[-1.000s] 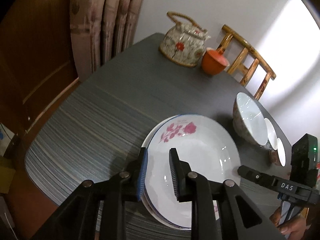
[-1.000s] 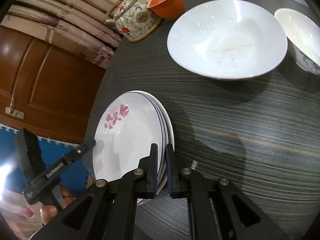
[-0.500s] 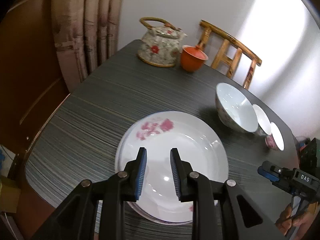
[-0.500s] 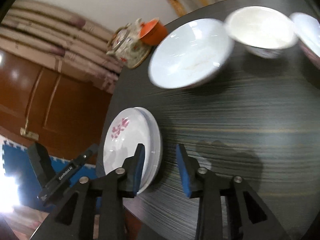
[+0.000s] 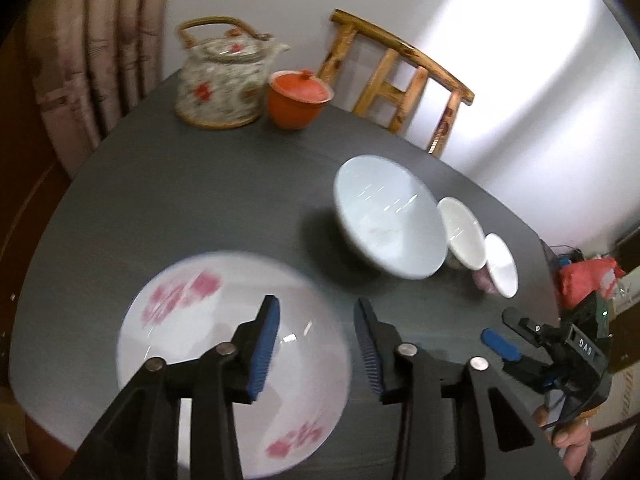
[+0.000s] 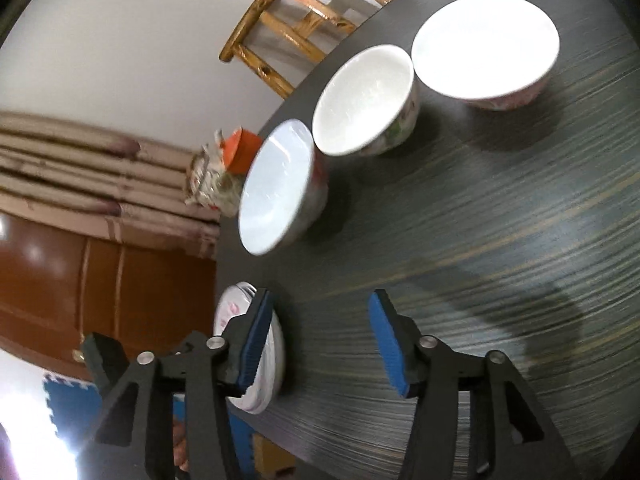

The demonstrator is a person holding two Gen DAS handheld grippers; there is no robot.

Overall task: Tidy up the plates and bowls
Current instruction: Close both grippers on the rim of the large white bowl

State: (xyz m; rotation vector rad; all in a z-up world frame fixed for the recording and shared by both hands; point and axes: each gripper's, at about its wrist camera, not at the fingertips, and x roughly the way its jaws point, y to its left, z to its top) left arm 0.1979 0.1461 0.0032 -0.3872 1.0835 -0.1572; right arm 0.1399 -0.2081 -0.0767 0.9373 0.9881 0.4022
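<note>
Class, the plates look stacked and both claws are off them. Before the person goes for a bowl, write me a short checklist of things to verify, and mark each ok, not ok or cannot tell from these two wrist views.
1. Left claw free: ok, jaws opening, nothing between them.
2. Right claw free: ok, jaws opening, only table behind the gap.
3. Plate stack resting flat on the table: ok.
4. Three bowls upright in a row, large bowl, middle bowl, small bowl: ok.
5. Bowls empty: ok, insides look white and bare.
6. Teapot and orange cup away from the bowls: ok.
</note>
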